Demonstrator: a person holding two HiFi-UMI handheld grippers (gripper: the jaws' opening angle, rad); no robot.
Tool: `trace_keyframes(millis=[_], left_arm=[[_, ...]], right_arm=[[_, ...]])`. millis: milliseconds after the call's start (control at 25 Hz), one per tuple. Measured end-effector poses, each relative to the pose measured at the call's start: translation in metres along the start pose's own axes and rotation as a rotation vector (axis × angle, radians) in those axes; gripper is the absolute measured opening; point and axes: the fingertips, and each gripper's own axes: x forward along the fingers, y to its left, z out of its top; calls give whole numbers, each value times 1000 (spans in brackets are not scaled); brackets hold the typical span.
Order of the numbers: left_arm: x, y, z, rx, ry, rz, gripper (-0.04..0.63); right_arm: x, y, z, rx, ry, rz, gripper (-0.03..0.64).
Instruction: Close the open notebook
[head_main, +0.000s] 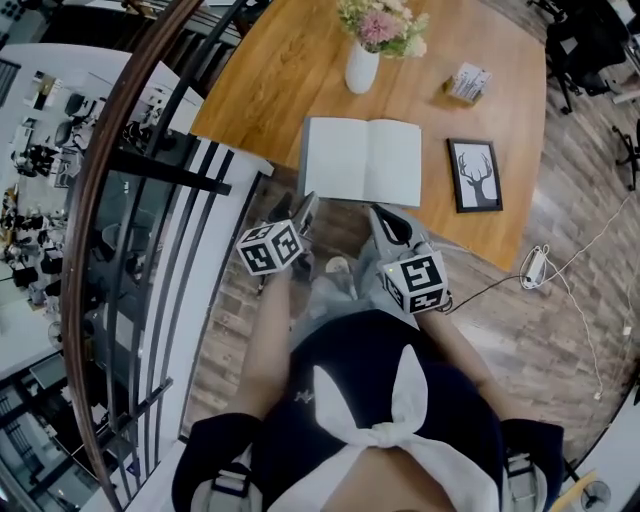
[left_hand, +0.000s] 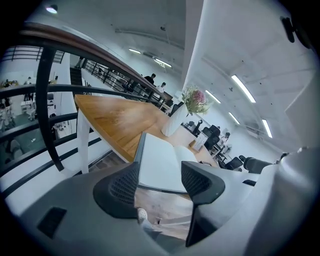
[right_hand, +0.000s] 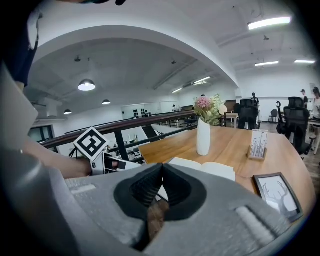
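The open notebook (head_main: 362, 160) lies flat with blank white pages near the front edge of the wooden table (head_main: 270, 90). My left gripper (head_main: 307, 207) hangs just off the table edge, below the notebook's left page. In the left gripper view its fingers (left_hand: 122, 187) stand wide apart, and the left page (left_hand: 160, 165) shows beyond the gap, untouched. My right gripper (head_main: 386, 219) sits just short of the notebook's right page. Its jaws (right_hand: 161, 172) are pressed together with nothing in them, and the notebook (right_hand: 212, 169) lies a little ahead.
A white vase of flowers (head_main: 362, 62) stands behind the notebook. A framed deer picture (head_main: 474, 175) lies to the right, with a card holder (head_main: 468, 83) beyond it. A dark railing (head_main: 150, 170) runs along the left. A cable and charger (head_main: 533, 266) lie on the floor.
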Motion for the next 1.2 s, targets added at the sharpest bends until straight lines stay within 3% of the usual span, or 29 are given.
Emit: trace_keyframes(millis=[360,680,1200], left_arm=[[16,43,-14,-173,15,22,264],[28,50,-15,-253,-21,-15,267],[52,65,-36,-378,13,-17,267]], right_arm=[[19,-15,6,-1,27,26,-3],[31,-19,3,-11,55,46,-3],[44,-30,3,-23,90,63,-3]])
